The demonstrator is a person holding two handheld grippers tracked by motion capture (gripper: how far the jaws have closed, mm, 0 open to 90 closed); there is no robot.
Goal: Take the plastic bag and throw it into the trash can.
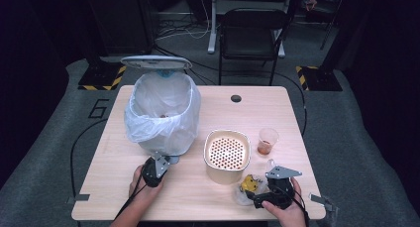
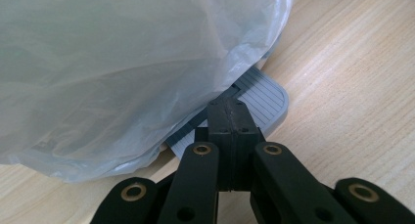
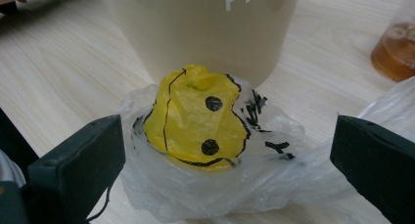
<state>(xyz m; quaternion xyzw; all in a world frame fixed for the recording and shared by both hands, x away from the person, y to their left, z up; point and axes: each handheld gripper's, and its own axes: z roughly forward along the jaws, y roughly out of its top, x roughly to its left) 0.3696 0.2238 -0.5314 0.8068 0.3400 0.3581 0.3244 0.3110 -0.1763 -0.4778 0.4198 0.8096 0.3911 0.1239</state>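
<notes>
Now, w/ left gripper (image 2: 229, 117) clenched, pressing bin pedal (image 2: 254, 104), right gripper (image 3: 225, 155) gapes around crumpled yellow bag (image 3: 195, 119) near table's front-right corner (image 1: 317, 214) — close low, grab bag's bulk.

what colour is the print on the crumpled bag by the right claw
Yellow with black dots and lines on the crumpled bag; right gripper view.

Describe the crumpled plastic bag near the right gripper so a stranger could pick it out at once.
Start at the cream tub with the perforated lid in the middle of the wooden table. Just in front of it, toward the person's right hand, lies the crumpled plastic bag, between the open jaws of the right gripper. Unlike the big white liner in the bin, it is small, clear, and printed yellow with black dots.
</notes>
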